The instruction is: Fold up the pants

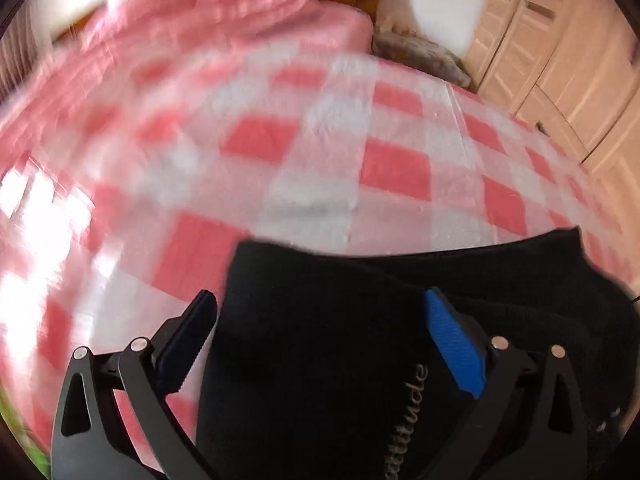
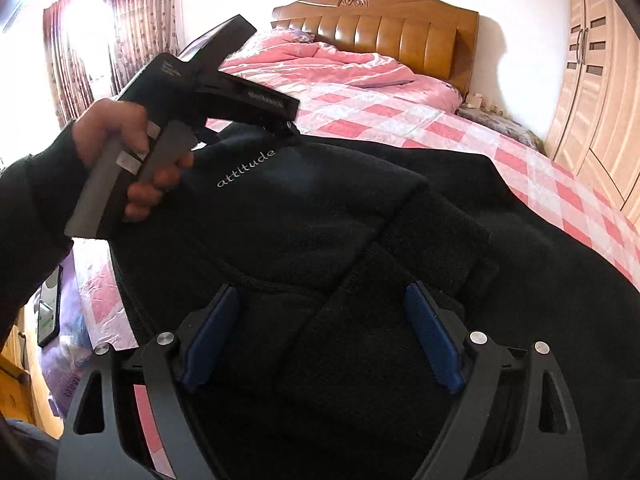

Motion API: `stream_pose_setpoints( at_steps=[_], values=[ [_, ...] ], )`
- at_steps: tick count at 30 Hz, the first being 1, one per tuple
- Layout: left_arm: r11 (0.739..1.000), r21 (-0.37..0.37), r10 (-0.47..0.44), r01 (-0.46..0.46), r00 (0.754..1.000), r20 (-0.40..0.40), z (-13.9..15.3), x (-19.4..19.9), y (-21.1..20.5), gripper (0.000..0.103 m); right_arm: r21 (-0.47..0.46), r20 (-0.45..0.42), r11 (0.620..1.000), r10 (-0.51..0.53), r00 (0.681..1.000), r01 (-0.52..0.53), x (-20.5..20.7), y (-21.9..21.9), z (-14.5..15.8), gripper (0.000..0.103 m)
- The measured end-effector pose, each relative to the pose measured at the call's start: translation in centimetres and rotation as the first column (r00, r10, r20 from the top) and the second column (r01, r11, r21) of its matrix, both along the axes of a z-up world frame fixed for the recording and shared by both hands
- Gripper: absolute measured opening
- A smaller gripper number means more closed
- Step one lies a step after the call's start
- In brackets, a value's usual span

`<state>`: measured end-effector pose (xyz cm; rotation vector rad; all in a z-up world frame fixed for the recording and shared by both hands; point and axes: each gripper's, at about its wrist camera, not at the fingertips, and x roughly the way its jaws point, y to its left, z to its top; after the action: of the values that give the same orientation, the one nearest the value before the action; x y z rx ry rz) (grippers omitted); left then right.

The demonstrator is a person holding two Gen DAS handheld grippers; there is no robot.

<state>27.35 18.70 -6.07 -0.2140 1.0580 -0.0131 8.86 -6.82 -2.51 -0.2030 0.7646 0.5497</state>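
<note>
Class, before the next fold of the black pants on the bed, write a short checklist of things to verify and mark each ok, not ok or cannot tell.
1. Black pants lie on the checked bedspread: ok.
2. Left gripper open over the fabric: ok.
3. Right gripper open over the fabric: ok.
4. Either gripper gripping cloth: not ok.
5. Left wrist view sharp: not ok, blurred.
6. Pant legs aligned: cannot tell.
</note>
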Motion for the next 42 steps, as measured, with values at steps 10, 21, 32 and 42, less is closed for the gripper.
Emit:
stream_pose_setpoints(
  at_steps=[10, 21, 32, 42],
  values=[
    [0.982, 0.087, -0.180, 0.165, 0.962, 0.204, 6.4, -10.9, -7.0, 0.101, 0.011, 0.013, 0.985, -0.169, 0.985, 0.169, -3.7, -8.3, 2.7, 0.088],
    [0.940, 0.112, -0.333, 0.321, 0.936, 0.112, 1.6, -14.3, -13.5, 0.102, 0.353, -0.123, 0.884, -0.281, 0.952, 0.307, -7.4, -18.6, 3.3, 0.090],
    [0.879, 0.229, -0.458, 0.418, 0.872, 0.170, 2.4, -16.9, -19.3, 0.101, 0.429, -0.380, 0.592, -0.567, 0.731, 0.682, -15.2, -29.7, -0.1, 0.090],
    [0.884, 0.219, -0.449, 0.414, 0.880, 0.152, -0.5, -16.5, -19.1, 0.102, 0.448, -0.447, 0.558, -0.537, 0.716, 0.698, -10.9, -31.4, -2.0, 0.092]
  ],
)
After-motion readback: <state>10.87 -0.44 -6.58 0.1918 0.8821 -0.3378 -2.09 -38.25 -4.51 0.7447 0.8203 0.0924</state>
